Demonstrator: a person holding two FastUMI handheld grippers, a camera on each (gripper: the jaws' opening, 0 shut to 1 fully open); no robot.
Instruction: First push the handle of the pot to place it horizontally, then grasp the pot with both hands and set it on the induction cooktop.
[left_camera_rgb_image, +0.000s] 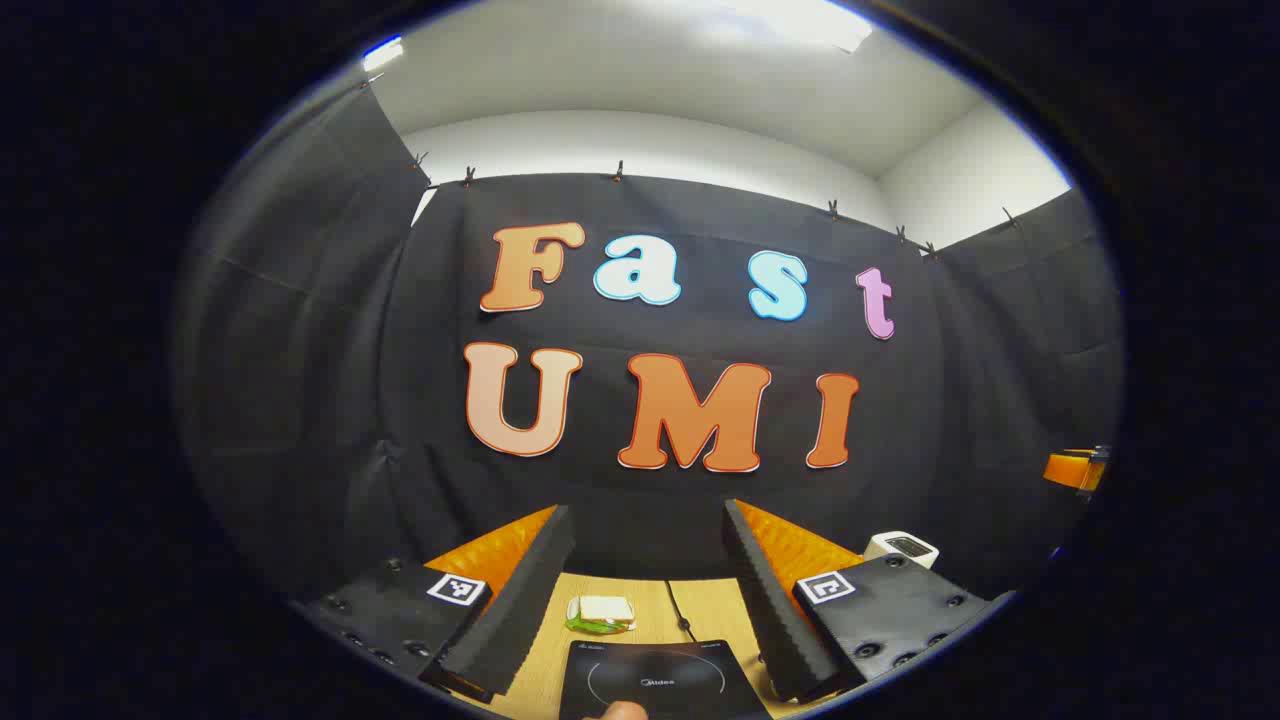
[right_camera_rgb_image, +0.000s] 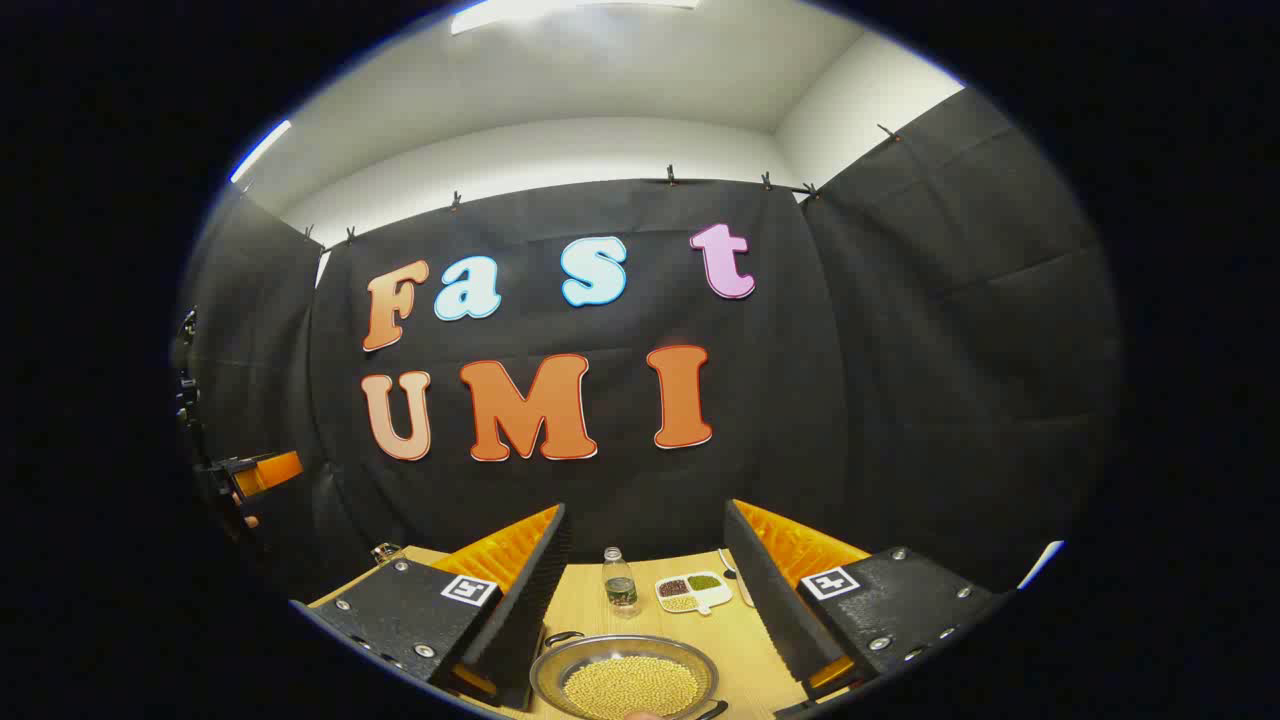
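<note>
Below, both hand-held grippers, left (left_camera_rgb_image: 648, 600) and right (right_camera_rgb_image: 648, 600), gape empty; the pot (right_camera_rgb_image: 625, 682) holds yellow beans, the divided dish (right_camera_rgb_image: 694, 591) sorted beans.

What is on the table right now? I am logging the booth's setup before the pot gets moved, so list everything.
induction cooktop: one, black, on the wooden table, between the left tongs' fingers in the left gripper view.
cable: one, dark, running back from the cooktop.
small dish: one, green with white contents, behind the cooktop.
white appliance: one, far right of the left gripper view.
pot: one, metal, holding yellow beans, near edge in the right gripper view.
bottle: one, clear, behind the pot.
divided tray: one, white, holding mixed beans, right of the bottle.
left tongs: open, above the cooktop.
right tongs: open, above the pot.
</note>
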